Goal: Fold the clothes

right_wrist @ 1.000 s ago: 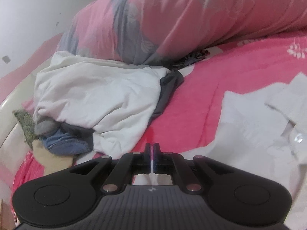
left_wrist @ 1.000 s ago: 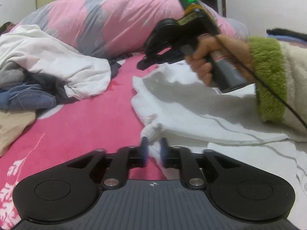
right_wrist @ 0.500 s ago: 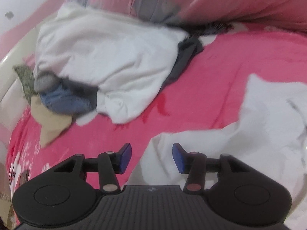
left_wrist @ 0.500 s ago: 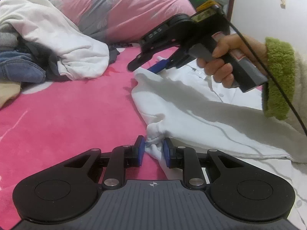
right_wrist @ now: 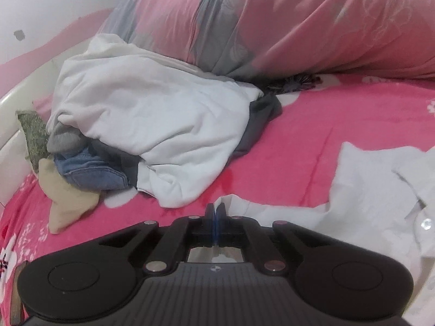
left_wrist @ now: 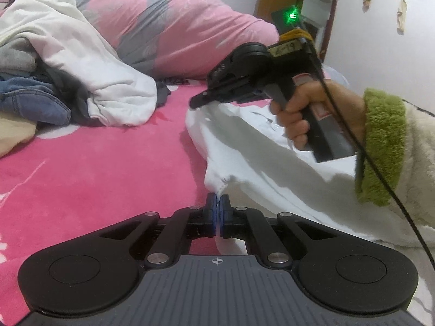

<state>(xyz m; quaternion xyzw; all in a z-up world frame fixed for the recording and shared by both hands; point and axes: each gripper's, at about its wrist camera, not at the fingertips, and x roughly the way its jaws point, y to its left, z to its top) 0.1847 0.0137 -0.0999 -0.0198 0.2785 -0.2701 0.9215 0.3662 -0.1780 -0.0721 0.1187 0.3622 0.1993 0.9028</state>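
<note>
Fingers [left_wrist: 221, 203] of both grippers pinched on white shirt [left_wrist: 258, 146] edges, shirt's right side cut off.

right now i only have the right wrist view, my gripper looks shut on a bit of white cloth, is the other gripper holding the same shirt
Observer: Yes. In the left wrist view the left gripper is shut on an edge of the white shirt.
Operator: where am i on the shirt compared to it
Observer: The right gripper pinches the shirt edge farther up the bed, toward the pink duvet.
Operator: is the cloth between us lying flat
Observer: No, that stretch of the edge is lifted off the pink bed cover, and sags between the two grippers.
Operator: anything else near my hand
Observer: A black cable runs from your gripper past the green cuff.
</note>
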